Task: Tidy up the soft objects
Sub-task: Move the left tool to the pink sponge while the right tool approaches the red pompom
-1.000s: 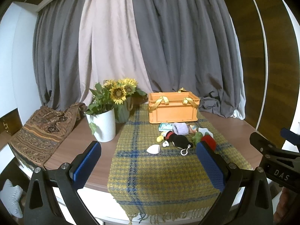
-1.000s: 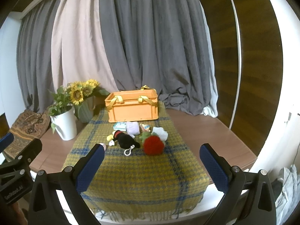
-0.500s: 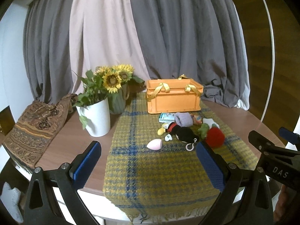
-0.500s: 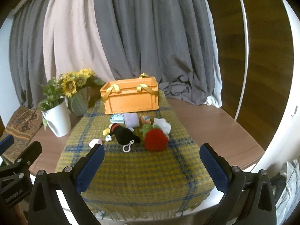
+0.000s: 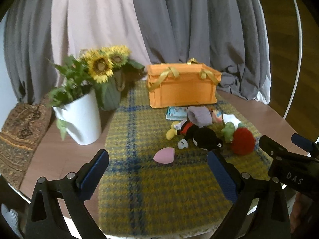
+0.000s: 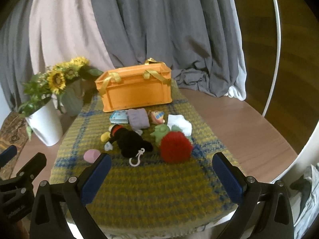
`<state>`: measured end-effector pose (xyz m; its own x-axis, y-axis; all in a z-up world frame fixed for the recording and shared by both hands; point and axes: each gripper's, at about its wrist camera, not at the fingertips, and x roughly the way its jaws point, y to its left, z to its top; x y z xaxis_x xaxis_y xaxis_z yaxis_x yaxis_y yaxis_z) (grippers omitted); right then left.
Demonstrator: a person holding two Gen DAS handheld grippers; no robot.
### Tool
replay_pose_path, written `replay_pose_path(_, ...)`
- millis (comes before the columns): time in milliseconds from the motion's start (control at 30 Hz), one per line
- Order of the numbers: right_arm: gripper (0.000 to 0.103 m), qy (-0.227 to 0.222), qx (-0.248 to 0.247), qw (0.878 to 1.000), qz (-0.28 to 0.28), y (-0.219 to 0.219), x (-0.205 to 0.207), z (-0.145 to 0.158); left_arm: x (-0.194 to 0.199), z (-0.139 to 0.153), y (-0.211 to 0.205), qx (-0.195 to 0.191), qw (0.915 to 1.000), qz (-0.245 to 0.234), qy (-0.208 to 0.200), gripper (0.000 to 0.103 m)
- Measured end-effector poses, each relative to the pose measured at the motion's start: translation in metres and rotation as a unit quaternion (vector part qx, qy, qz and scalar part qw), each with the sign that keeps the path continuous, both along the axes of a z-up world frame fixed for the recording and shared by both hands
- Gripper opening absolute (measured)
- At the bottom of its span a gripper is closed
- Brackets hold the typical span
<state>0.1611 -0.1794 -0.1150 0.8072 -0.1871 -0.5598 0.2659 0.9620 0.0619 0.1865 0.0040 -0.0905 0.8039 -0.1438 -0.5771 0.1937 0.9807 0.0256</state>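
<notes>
Left wrist view shows your left tongs [image 5: 157,171] spread wide and holding nothing, low over the near end of the yellow-and-blue plaid runner [image 5: 159,195] on the counter [image 5: 59,159]. Just beyond them lies a pink egg-shaped sponge [image 5: 164,158]. Farther and to the right sit the black mouse plush [image 5: 201,135], the red pom-pom [image 5: 243,143] and a grey folded cloth [image 5: 200,116], clustered near the orange crate [image 5: 182,91]. A white pot of sunflowers [image 5: 81,117] stands on the left. From the right wrist, your right tongs [image 6: 161,176] are likewise spread and empty, with the red pom-pom just beyond them and the plush's white clip [image 6: 137,158] near the left finger.
</notes>
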Motion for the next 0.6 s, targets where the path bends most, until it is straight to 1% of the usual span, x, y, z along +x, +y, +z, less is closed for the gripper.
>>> replay_pose_path(200,0.103,0.022,0.002,0.999,-0.024,-0.001,0.035,-0.015,0.039,-0.023,0.0,-0.017,0.9992,-0.021,0.028,0.098)
replay_pose_path(333,0.103,0.033,-0.006,0.998,-0.044,-0.002,0.054,-0.027,0.059,-0.04,0.0,-0.027,0.9983,-0.025,0.046,0.094)
replay_pose_path(467,0.103,0.04,-0.01,0.997,-0.065,-0.01,0.068,-0.037,0.075,-0.056,-0.003,-0.028,0.9976,-0.016,0.061,0.092)
replay_pose_path(533,0.103,0.045,-0.011,0.996,-0.071,-0.015,0.075,-0.044,0.08,-0.062,-0.005,-0.026,0.9975,-0.006,0.066,0.09)
replay_pose_path(600,0.103,0.051,-0.007,0.996,-0.071,-0.02,0.081,-0.05,0.085,-0.068,-0.009,-0.024,0.9974,0.007,0.067,0.09)
